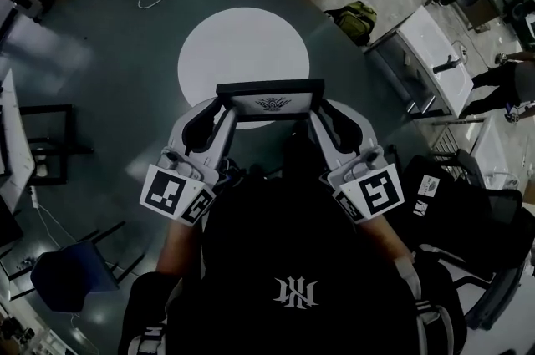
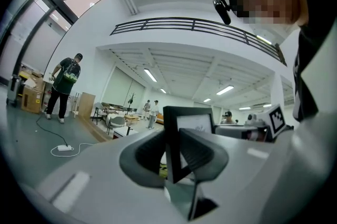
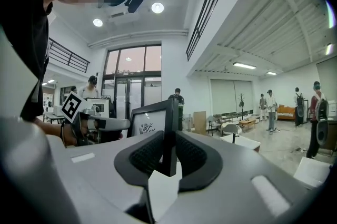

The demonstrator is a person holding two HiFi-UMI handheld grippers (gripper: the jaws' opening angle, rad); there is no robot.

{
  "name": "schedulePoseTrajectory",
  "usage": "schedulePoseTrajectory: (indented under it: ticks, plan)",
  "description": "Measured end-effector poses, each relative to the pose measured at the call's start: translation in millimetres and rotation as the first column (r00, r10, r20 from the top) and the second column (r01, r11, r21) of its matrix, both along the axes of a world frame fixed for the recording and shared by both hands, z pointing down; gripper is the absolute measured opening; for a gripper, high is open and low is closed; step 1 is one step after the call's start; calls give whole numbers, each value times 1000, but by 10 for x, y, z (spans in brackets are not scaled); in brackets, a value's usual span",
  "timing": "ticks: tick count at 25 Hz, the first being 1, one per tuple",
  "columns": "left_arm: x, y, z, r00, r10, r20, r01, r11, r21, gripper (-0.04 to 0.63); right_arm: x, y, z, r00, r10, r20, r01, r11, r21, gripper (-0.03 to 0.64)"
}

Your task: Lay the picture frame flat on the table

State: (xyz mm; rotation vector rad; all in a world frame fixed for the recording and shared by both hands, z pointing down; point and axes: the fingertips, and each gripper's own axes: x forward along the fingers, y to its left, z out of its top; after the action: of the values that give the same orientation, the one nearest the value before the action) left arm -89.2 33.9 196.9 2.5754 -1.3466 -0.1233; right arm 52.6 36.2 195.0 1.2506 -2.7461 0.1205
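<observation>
Currently the left gripper (image 1: 211, 124) and right gripper (image 1: 333, 124) each clamp a side edge of the picture frame (image 1: 269, 103), held over the near rim of the round white table (image 1: 242, 44). Both should lower evenly, tipping it flat before letting go.
</observation>
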Motion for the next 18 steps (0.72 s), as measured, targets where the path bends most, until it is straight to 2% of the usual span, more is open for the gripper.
schedulePoseTrajectory:
  ticks: [5,10,18]
  plan:
    - [-109,-226,78,999,-41,9,41,999,-11,83,-108,-284,64,999,-49,4,49,999,-1,57]
    - [-26,-449,183,995,-89,34,90,996,-18,83,-32,-586,164,996,-91,26,91,996,1,57]
    - [244,-1438,184,982,-177,59,180,983,-45,81,232,-1645,246,982,-182,41,184,982,-50,57]
